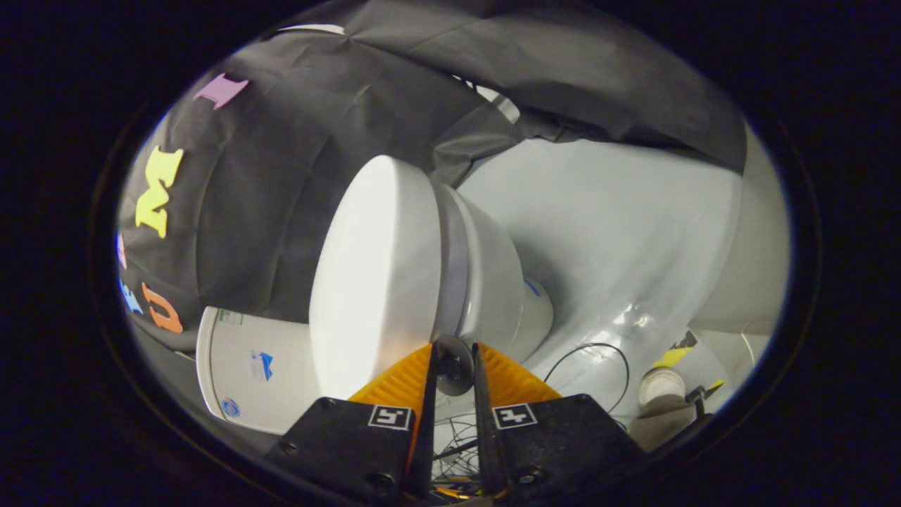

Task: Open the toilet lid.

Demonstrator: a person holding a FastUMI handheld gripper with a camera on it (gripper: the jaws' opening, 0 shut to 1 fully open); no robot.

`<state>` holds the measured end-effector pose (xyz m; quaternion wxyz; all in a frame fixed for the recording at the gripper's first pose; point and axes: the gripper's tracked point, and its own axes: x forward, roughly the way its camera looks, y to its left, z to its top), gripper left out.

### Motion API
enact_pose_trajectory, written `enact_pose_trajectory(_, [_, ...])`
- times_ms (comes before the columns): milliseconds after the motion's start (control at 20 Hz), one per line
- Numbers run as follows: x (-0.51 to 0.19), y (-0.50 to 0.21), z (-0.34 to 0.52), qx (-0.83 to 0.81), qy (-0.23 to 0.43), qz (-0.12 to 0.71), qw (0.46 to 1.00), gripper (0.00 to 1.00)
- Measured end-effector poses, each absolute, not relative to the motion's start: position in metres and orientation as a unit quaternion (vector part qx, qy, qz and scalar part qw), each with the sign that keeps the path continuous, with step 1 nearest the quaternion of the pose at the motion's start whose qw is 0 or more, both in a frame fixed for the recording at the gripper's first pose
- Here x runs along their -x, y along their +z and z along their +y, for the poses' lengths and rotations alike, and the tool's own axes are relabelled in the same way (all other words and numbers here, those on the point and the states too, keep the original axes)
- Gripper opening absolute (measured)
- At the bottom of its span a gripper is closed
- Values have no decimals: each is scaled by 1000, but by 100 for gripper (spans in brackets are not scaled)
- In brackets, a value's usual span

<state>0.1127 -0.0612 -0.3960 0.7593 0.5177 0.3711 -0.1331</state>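
The toilet lid (376, 274) sits just ahead of your fingers (455, 355), which are nearly closed on a small dark knob (455, 366) at its rim. Pull crookedly and that grip may slip. The lid is white, smooth, domed, closed over the bowl (493, 274) beyond.

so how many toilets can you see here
1. The toilet, lid shut, sits just ahead of the gripper, whose nearly closed fingers reach its front rim.

Camera rides the tool (454, 352), close against the toilet (394, 274).
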Motion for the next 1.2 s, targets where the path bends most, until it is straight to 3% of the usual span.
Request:
enact_pose_trajectory(350, [-114, -384, -60, -552, -121, 353, 746, 9])
enact_pose_trajectory(650, [-123, -353, -54, -541, -100, 345, 760, 4])
enact_pose_trajectory(1200, [-124, -260, -25, -512, -35, 307, 801, 4])
